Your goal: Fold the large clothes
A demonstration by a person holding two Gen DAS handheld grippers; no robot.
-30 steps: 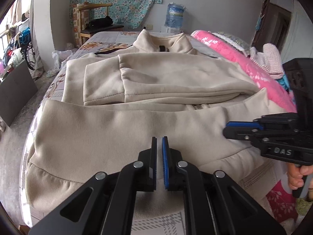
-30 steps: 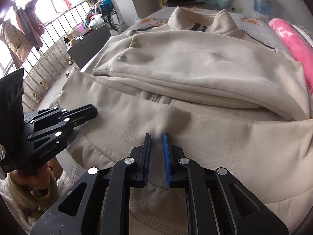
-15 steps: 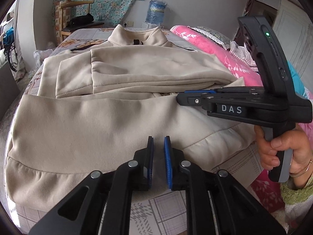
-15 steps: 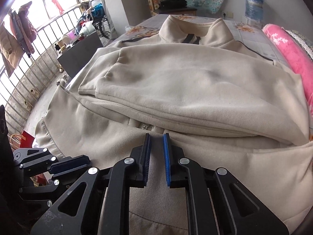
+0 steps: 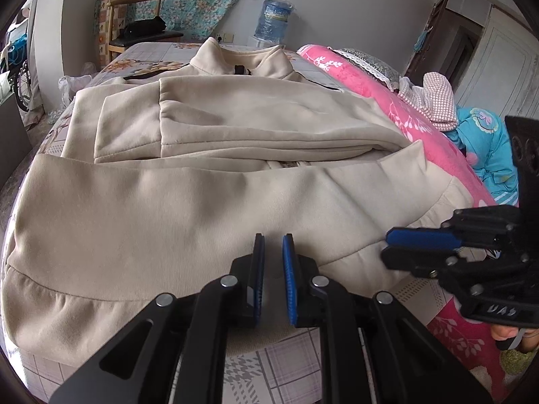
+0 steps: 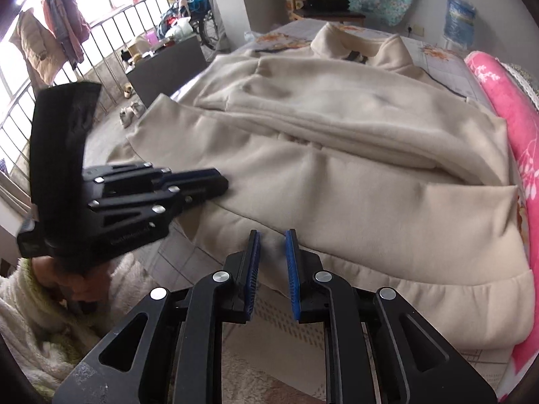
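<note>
A large cream zip jacket lies flat on the bed, collar at the far end, both sleeves folded across the chest. It also shows in the right wrist view. My left gripper hovers over the near hem, slightly open and empty. My right gripper is slightly open and empty, at the hem's near edge. Each gripper shows in the other's view: the right one at the hem's right end, the left one at its left end.
A pink quilt and a blue garment lie along the bed's right side. A wooden chair and a water bottle stand at the far wall. A railing and a dark cabinet are on the left.
Both grippers have drawn back from over the jacket to its near hem. Their fingers have parted a little. The jacket has not moved.
</note>
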